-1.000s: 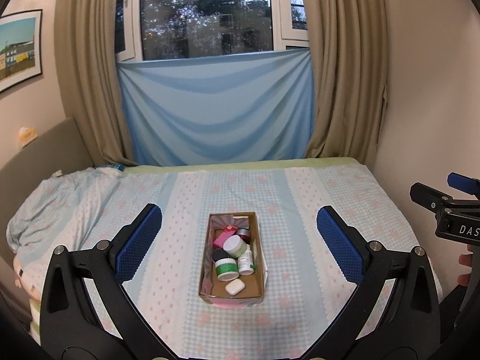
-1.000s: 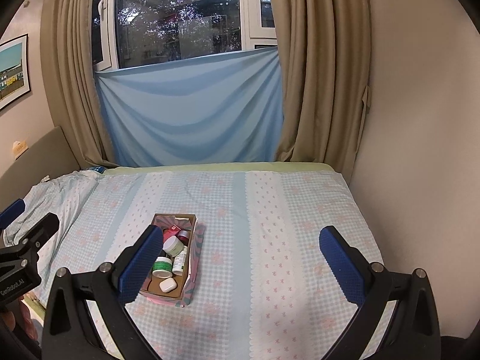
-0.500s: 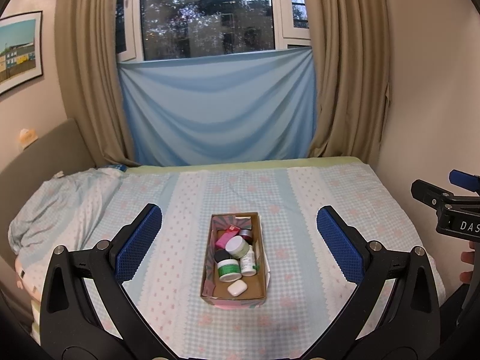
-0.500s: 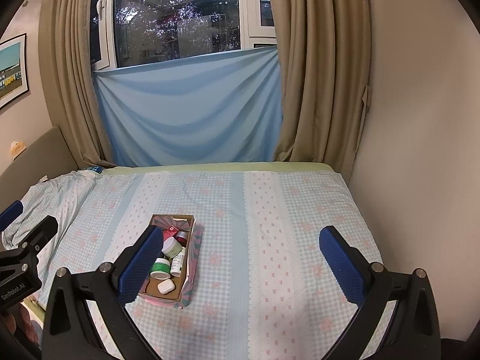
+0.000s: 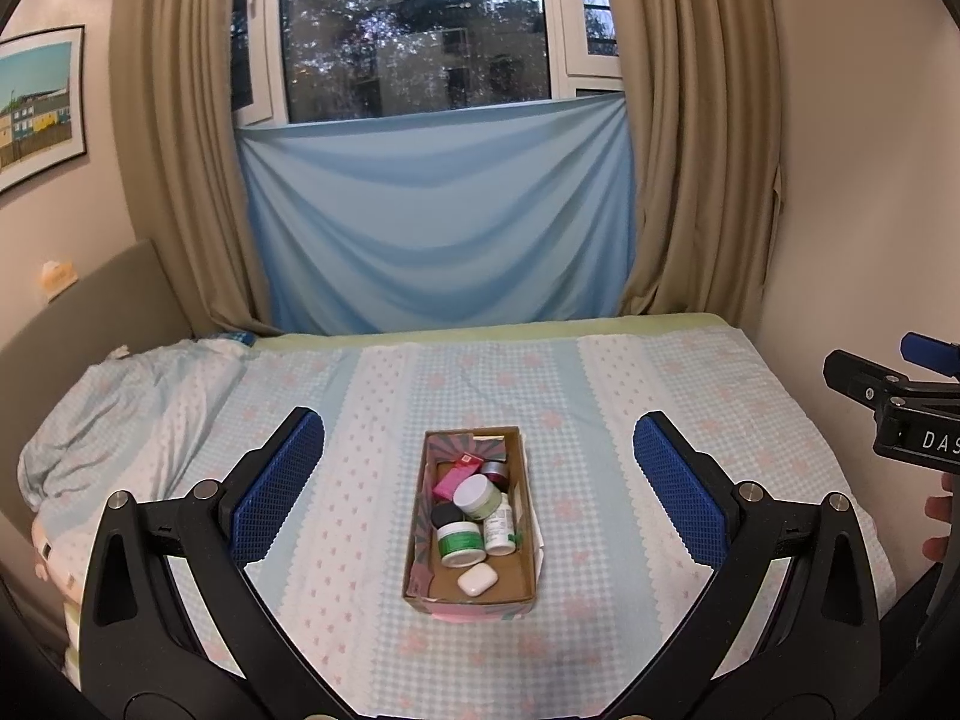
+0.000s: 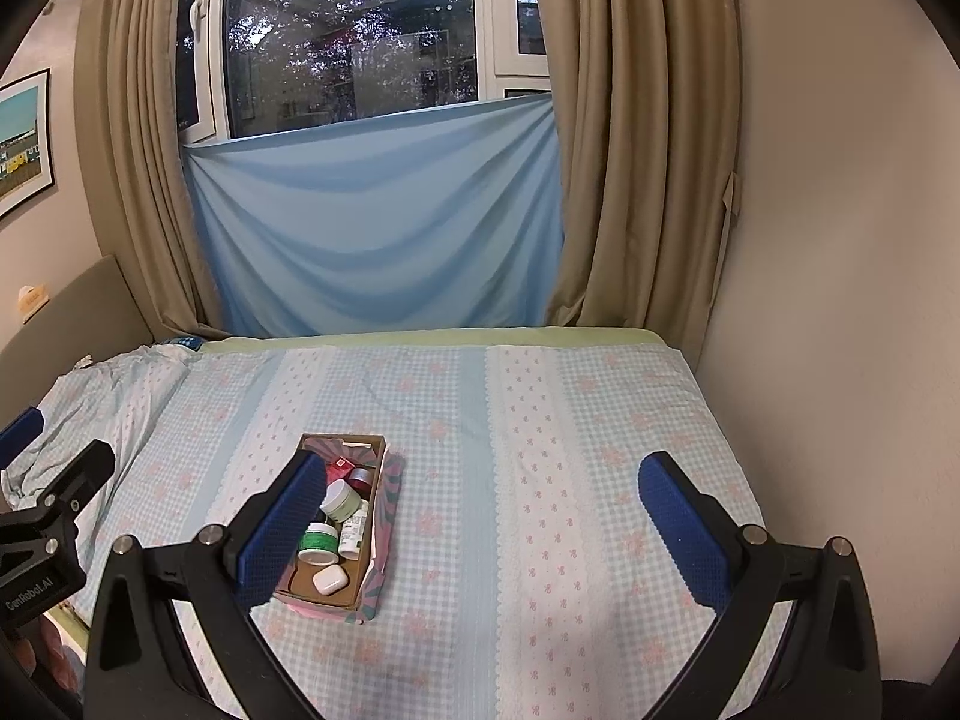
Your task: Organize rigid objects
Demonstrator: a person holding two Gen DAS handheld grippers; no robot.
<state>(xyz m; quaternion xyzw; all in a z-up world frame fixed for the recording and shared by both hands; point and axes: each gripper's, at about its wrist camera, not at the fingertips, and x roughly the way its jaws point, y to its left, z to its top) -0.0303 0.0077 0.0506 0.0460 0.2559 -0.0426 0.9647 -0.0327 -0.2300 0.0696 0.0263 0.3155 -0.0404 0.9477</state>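
I see both grippers, left (image 5: 479, 504) and right (image 6: 480, 516), fingers spread wide, empty, above bed (image 5: 690, 396). Box (image 5: 528, 591) of jars untouched.

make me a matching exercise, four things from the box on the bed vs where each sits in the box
Things:
1. white rounded earbud case
2. pink flat carton
3. green-labelled white jar
4. small white bottle with a label

Places in the brown cardboard box:
A. far half, towards the window
B. nearest end, alone on the bare floor
C. middle, by the left wall
D. middle, by the right wall

Pairs: 1-B, 2-A, 3-C, 4-D
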